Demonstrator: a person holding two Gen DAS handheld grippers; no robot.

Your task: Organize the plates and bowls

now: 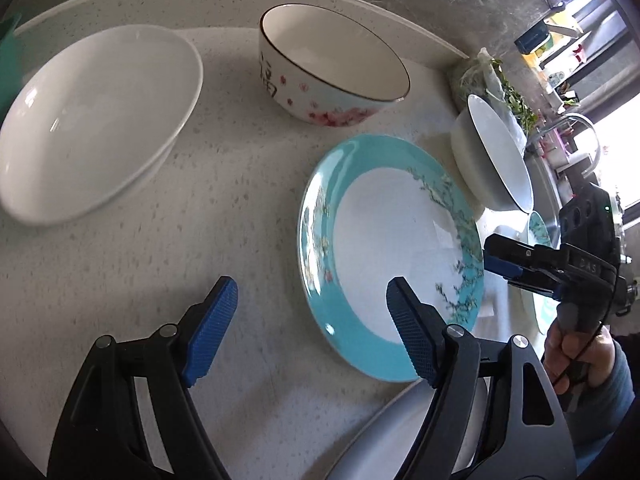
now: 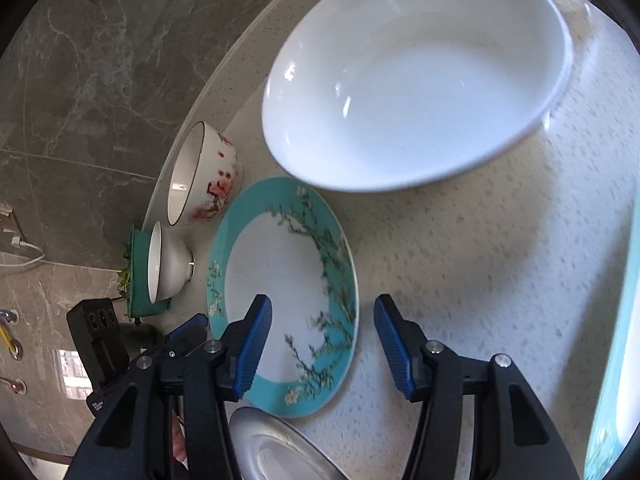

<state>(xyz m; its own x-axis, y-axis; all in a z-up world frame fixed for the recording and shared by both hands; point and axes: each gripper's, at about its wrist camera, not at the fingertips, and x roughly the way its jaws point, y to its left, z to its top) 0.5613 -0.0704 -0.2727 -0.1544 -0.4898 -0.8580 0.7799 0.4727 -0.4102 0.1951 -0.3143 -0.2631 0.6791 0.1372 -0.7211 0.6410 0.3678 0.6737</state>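
Note:
A teal-rimmed plate with a branch pattern (image 1: 384, 248) (image 2: 280, 292) lies flat on the speckled counter (image 1: 160, 248). A large white bowl (image 1: 92, 120) sits left of it, and a cherry-blossom bowl (image 1: 332, 68) (image 2: 204, 176) stands behind it. Another white bowl (image 1: 496, 152) (image 2: 416, 76) is at the plate's right. My left gripper (image 1: 312, 316) is open and empty, hovering over the plate's near left edge. My right gripper (image 2: 324, 340) is open and empty above the plate's near rim; it shows in the left wrist view (image 1: 504, 256) at the plate's right edge.
A metal plate (image 1: 400, 440) (image 2: 280, 452) lies at the near edge. A small white bowl (image 2: 168, 260) sits in a green dish (image 2: 138, 272). Greens (image 1: 500, 84) lie by the dark marble wall (image 2: 80, 80). A second teal plate (image 2: 616, 360) is at the right edge.

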